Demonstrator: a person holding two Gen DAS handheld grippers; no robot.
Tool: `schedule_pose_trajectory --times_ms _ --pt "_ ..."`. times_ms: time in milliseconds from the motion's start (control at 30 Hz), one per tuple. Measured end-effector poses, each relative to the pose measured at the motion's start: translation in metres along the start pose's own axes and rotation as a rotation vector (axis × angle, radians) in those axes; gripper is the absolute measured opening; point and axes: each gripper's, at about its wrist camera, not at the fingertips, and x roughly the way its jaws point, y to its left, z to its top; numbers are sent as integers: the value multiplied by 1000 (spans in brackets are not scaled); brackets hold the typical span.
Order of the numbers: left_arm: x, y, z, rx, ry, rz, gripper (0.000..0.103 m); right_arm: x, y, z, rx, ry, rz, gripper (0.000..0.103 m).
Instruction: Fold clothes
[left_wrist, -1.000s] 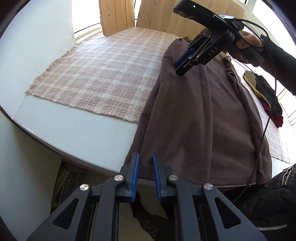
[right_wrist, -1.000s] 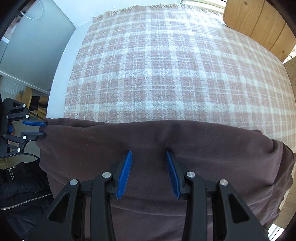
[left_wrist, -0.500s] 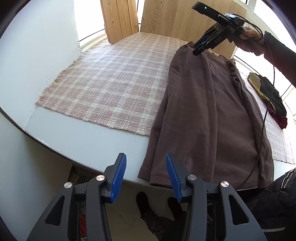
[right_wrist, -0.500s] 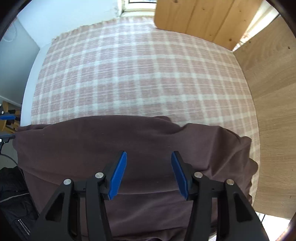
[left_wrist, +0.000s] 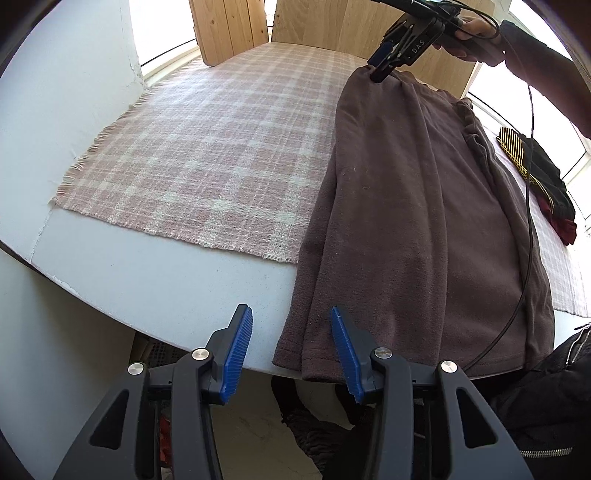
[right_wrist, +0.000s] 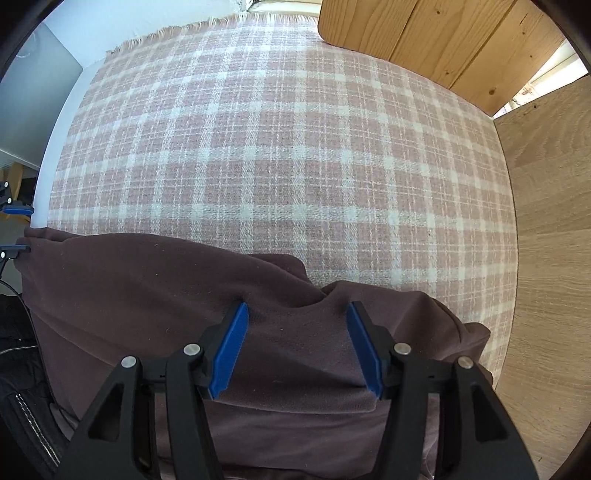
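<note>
A brown fleece garment (left_wrist: 417, 206) lies lengthwise on the table, its near hem at the table's front edge. My left gripper (left_wrist: 291, 350) is open, its jaws either side of the hem's left corner, not gripping it. My right gripper (right_wrist: 297, 347) is open over the garment's far end (right_wrist: 184, 295), a raised fold of cloth between its jaws. In the left wrist view the right gripper (left_wrist: 384, 62) touches the far edge of the garment.
A pink and white plaid cloth (left_wrist: 221, 140) covers the white table (left_wrist: 155, 280). Wooden panels (right_wrist: 424, 40) stand at the back and right. A black, red and yellow garment (left_wrist: 543, 184) lies at the far right. A cable (left_wrist: 528, 221) trails across the brown garment.
My left gripper let go of the hem, opened and drew back. My right gripper moved to the garment's far end and opened wider; the cloth there bunched up.
</note>
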Motion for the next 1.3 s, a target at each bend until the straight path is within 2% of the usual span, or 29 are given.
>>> schedule_pose_trajectory --times_ms 100,200,233,367,467,533,567,667,700,900,1033,1300 --pt "5 -1 0 2 15 -8 40 15 -13 17 -41 5 -16 57" --pt "6 -3 2 7 15 -32 29 29 -12 36 -91 5 -34 57" --pt "6 -4 2 13 17 -43 22 33 -12 42 -107 7 -39 57" --pt "7 -8 4 28 19 -48 17 60 -9 60 -178 43 -45 57" --pt "6 -7 4 25 15 -53 11 70 -8 69 -226 32 -45 56" --pt "6 -7 5 25 8 -50 7 74 -16 75 -190 41 1 46" --pt "7 -7 6 23 4 -51 5 76 -21 77 -160 50 34 37" --pt "3 -11 5 29 -10 -48 4 77 -30 83 -152 37 32 22" --pt "0 -11 4 28 -18 -50 4 76 -32 84 -154 29 27 20" --pt "-25 -27 5 42 -77 -104 4 68 -45 84 -124 -26 12 16" --pt "-36 -46 4 80 -80 -138 4 62 -51 77 -101 -66 -12 16" --pt "-46 -114 -8 197 -69 -255 4 65 -59 44 -42 -157 -66 16"
